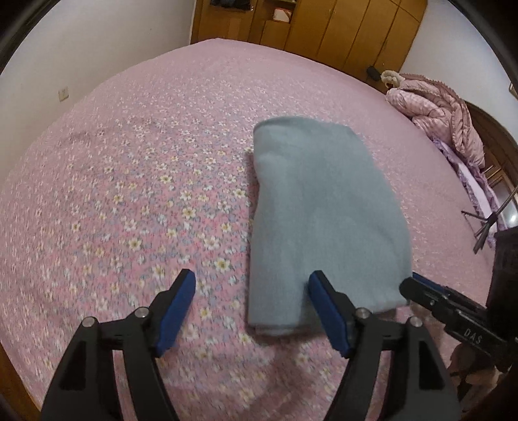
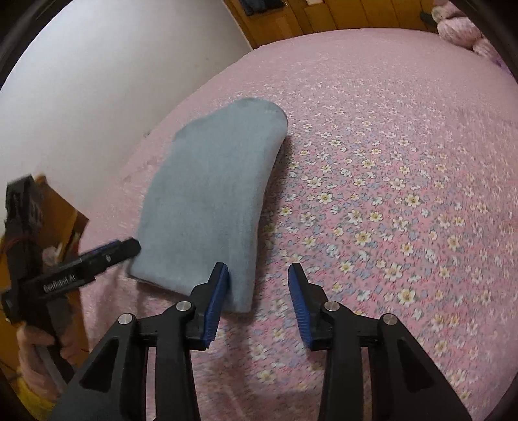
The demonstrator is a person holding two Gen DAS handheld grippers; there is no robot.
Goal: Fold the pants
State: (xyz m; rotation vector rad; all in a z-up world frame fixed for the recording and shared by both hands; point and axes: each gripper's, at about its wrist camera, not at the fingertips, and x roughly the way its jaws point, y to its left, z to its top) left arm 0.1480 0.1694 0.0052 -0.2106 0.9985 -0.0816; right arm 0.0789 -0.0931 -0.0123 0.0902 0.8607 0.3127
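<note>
The grey-blue pants (image 1: 320,210) lie folded into a thick oblong bundle on the pink flowered bedspread (image 1: 129,194). My left gripper (image 1: 251,280) stands open over the bundle's near left corner, with nothing pressed between its blue pads. The right gripper's finger (image 1: 430,291) reaches in from the right at the bundle's near right corner. In the right wrist view the pants (image 2: 213,200) lie ahead and to the left. My right gripper (image 2: 259,273) is open there, its left pad in front of the bundle's near right corner. The left gripper's finger (image 2: 106,252) lies by the bundle's near left edge.
A white wall (image 2: 97,81) runs along the bed's left side. Wooden wardrobes (image 1: 323,26) stand beyond the far end. A pink quilt (image 1: 433,110) and a plush toy (image 1: 390,77) are heaped at the far right. A hand in a pink sleeve (image 2: 32,349) holds the left gripper's handle.
</note>
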